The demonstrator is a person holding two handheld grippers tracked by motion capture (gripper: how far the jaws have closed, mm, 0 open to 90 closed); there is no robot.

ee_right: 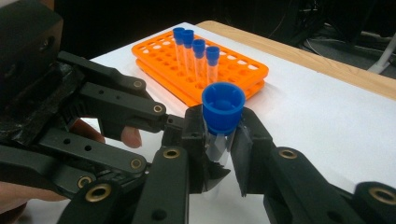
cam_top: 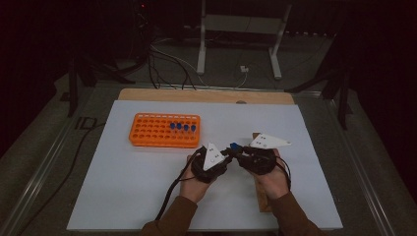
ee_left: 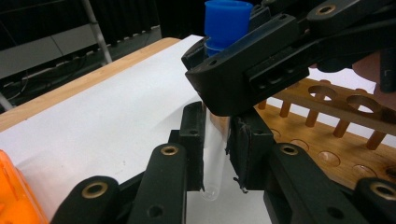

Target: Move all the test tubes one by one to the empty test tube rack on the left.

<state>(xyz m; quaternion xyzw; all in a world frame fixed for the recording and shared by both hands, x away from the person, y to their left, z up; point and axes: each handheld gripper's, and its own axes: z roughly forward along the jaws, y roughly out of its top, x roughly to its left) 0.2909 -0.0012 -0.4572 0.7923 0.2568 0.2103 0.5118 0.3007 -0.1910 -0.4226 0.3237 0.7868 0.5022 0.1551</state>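
Observation:
A clear test tube with a blue cap (ee_right: 223,105) stands upright between both grippers at the middle of the white mat. My right gripper (ee_right: 219,140) is shut on it just under the cap. My left gripper (ee_left: 217,140) is shut on the clear lower part of the tube (ee_left: 215,154), whose round bottom hangs just above the mat. In the high view the left gripper (cam_top: 227,153) and right gripper (cam_top: 239,150) meet tip to tip at the blue cap (cam_top: 235,146). The left gripper (ee_right: 177,123) reaches in from the left in the right gripper view.
An orange tube rack (cam_top: 164,130) lies at the back left of the white mat (cam_top: 123,196) and holds several blue-capped tubes (cam_top: 183,127) at its right end. A wooden rack (ee_left: 327,140) with round holes lies under my right hand. Cables trail off the table's left.

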